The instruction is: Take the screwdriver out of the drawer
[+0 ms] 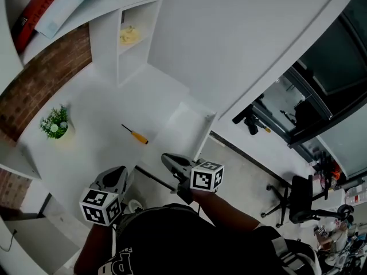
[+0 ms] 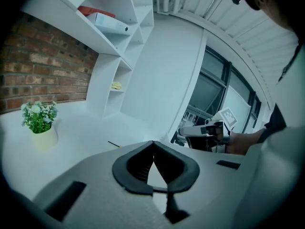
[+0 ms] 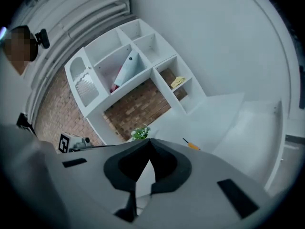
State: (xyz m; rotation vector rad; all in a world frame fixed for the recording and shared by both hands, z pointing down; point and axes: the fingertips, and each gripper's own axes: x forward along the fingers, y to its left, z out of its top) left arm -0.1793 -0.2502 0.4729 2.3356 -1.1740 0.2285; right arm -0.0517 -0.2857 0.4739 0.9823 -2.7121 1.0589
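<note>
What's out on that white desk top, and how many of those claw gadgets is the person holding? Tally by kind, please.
Screwdriver: 1
Plant: 1
Grippers: 2 (left gripper, right gripper)
Total: 4

An office-like workspace is shown: a white counter (image 1: 103, 125) and open white shelving (image 1: 135, 39) are set against a brick wall (image 1: 46, 73), a potted plant (image 1: 55, 124) is placed on the counter, and a black swivel chair (image 1: 301, 196) is seen beside glazed partitions (image 1: 327, 79).
</note>
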